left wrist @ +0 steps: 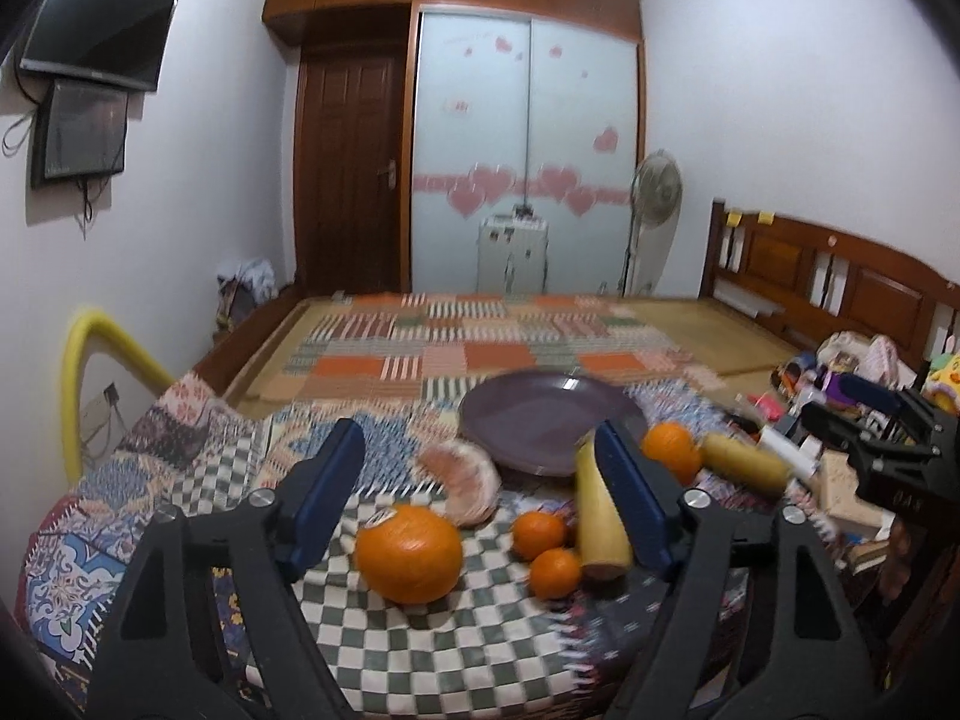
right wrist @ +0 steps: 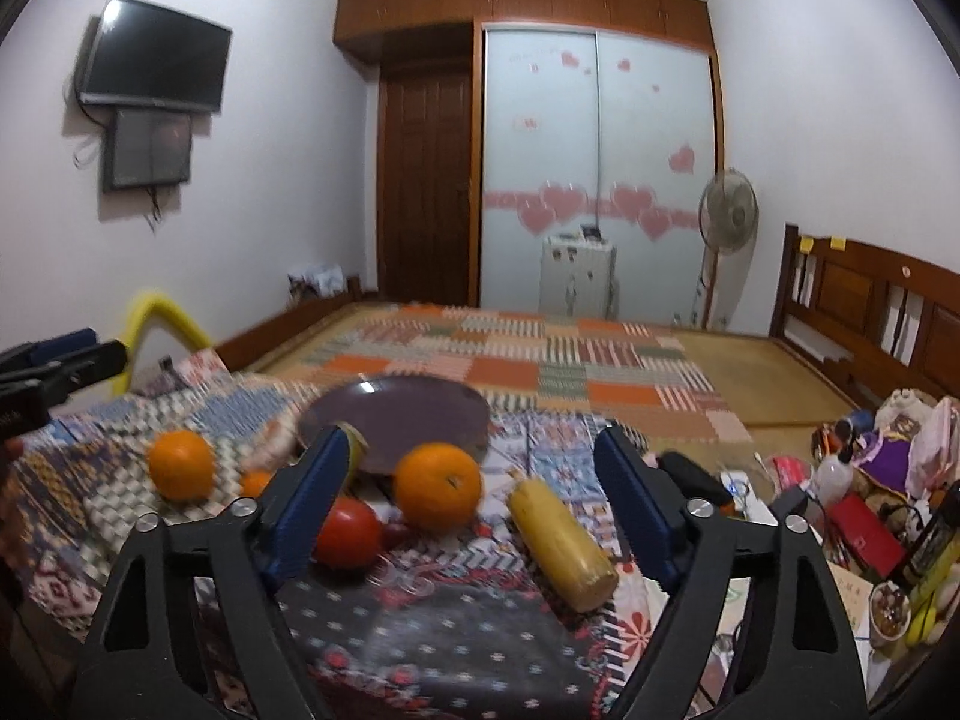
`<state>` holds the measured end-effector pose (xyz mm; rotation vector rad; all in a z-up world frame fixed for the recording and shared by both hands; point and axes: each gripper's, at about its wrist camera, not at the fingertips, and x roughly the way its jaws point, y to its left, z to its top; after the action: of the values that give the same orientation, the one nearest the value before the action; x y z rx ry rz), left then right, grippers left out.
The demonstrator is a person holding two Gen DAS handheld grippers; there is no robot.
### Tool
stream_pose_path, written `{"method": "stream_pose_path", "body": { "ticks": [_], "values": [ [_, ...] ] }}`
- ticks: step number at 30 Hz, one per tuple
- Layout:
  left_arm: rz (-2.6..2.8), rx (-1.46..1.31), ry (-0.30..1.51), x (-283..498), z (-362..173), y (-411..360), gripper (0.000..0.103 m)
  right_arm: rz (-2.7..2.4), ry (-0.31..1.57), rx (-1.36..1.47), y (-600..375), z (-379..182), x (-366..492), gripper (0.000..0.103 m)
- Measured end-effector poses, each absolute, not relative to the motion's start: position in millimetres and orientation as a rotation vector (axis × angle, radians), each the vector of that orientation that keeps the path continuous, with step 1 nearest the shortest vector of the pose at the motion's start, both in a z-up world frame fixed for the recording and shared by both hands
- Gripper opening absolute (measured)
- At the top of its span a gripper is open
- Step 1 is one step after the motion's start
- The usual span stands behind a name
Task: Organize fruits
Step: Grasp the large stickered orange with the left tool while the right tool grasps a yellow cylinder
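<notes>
A purple plate (left wrist: 549,420) (right wrist: 414,414) lies on the patterned cloth. In the left wrist view my left gripper (left wrist: 483,456) is open above a large orange (left wrist: 409,552), a peeled pomelo piece (left wrist: 462,477), two small tangerines (left wrist: 540,534) and a pale yellow fruit piece (left wrist: 597,522) by its right finger. In the right wrist view my right gripper (right wrist: 474,468) is open above an orange (right wrist: 438,486), a red tomato (right wrist: 348,531) and a yellow cylinder-shaped fruit (right wrist: 561,543). Another orange (right wrist: 181,463) lies at the left.
The cloth-covered surface stands before a bed (left wrist: 480,342) with a patchwork cover. Clutter of boxes, bottles and toys (right wrist: 870,510) crowds the right side. A yellow foam-covered bar (left wrist: 84,372) rises at the left. My right gripper shows at the left view's right edge (left wrist: 888,438).
</notes>
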<state>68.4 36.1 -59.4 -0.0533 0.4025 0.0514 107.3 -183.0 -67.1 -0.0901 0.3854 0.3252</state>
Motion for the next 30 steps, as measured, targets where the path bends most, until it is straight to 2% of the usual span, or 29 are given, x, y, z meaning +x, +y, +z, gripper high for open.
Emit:
{"method": "stream_pose_path", "body": {
  "ticks": [2, 7, 20, 22, 30],
  "values": [
    [0.061, -0.050, 0.451, 78.1, -70.8, 44.8, 0.072, 0.326, 0.424, -0.095, -186.3, -74.5, 115.8, 0.074],
    [0.076, -0.055, 0.543, 92.3, -100.4, 62.5, 0.072, 0.321, 0.528, -0.112, -194.8, -96.9, 139.9, 0.067],
    [0.043, -0.085, 0.668, 125.1, -145.0, 78.4, 0.072, 0.329, 0.673, -0.081, -206.8, -127.0, 191.1, 0.067],
    [0.038, -0.080, 0.674, 131.8, -149.7, 77.2, 0.072, 0.361, 0.699, -0.073, -206.6, -126.3, 197.0, 0.056],
    [0.027, -0.098, 0.722, 148.7, -162.4, 81.1, 0.072, 0.394, 0.804, -0.143, -201.8, -134.7, 210.2, 0.051]
  ]
}}
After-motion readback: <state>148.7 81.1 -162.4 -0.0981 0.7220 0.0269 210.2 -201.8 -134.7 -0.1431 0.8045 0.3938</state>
